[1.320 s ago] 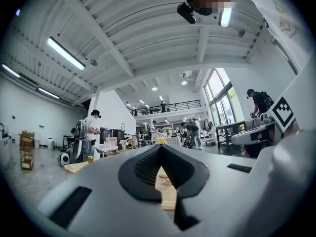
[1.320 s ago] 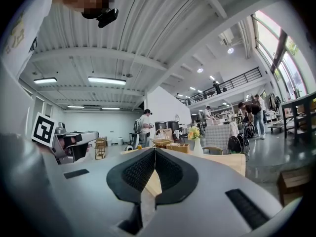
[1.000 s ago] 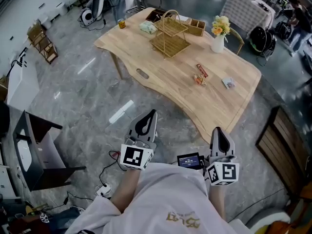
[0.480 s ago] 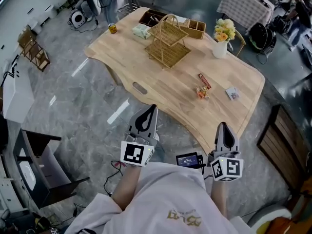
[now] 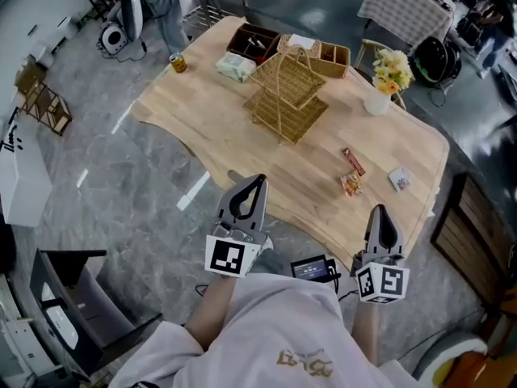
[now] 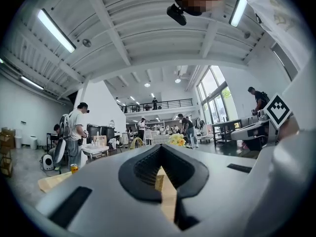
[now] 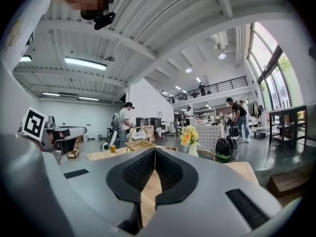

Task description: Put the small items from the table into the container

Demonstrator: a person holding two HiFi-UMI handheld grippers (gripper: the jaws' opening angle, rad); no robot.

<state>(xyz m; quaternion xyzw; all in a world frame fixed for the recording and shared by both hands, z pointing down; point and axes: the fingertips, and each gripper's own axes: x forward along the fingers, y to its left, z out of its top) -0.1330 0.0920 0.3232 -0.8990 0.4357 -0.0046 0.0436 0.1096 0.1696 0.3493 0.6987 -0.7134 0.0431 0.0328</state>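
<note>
Wooden counter (image 5: 234, 148) holds a wicker basket (image 5: 288, 95) at 12 o'clock; at 6, left gripper (image 5: 255, 180) and right gripper (image 5: 380, 211) (both empty) are fully closed.

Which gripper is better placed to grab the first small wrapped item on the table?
Probably the right. The right gripper sits at the table edge closest to the wrapped items, while the left gripper is further over, nearer the wicker basket. Both are shut and empty.
</note>
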